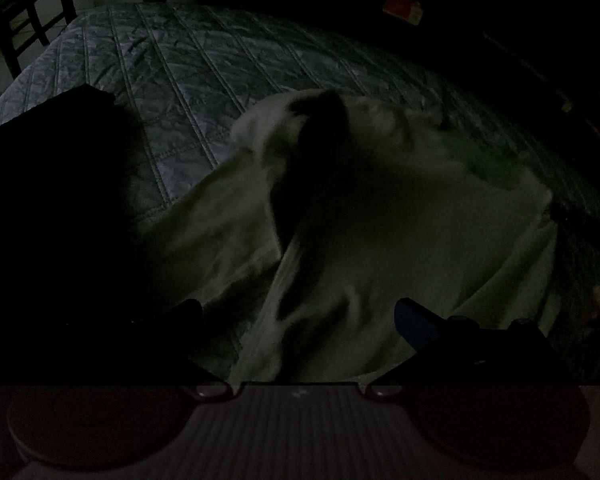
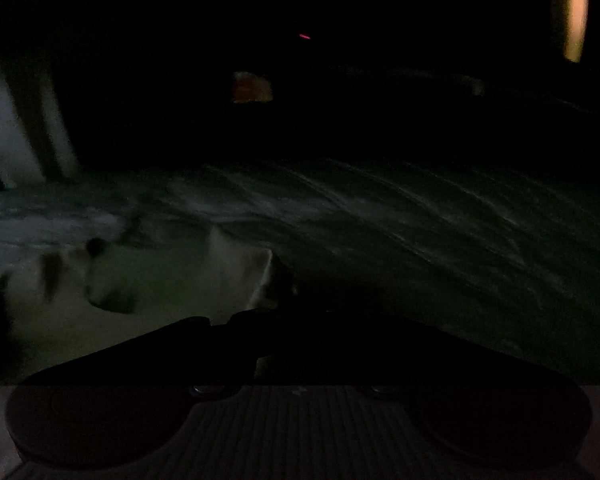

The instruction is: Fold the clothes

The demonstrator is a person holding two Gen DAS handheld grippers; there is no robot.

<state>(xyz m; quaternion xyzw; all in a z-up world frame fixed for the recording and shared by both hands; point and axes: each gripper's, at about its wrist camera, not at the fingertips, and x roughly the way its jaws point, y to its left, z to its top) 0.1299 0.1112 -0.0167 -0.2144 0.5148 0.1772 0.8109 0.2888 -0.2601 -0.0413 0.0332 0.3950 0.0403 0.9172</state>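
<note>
LEFT gripper [image 1: 298, 312]: jaws wide over pale garment [image 1: 380, 220] | RIGHT gripper [image 2: 260, 316]: jaws together, cloth contact unclear | RISK: dim light, blur; hem at 12 o'clock may slip on quilted bedspread [image 1: 188, 76].

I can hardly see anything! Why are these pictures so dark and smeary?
Left wrist view: very dim room, the pale garment is soft and blurred, and the quilted bedcover curves from the fisheye lens. Right wrist view: darker still, with the bedcover streaked by motion blur; only a lit patch glows.
</note>
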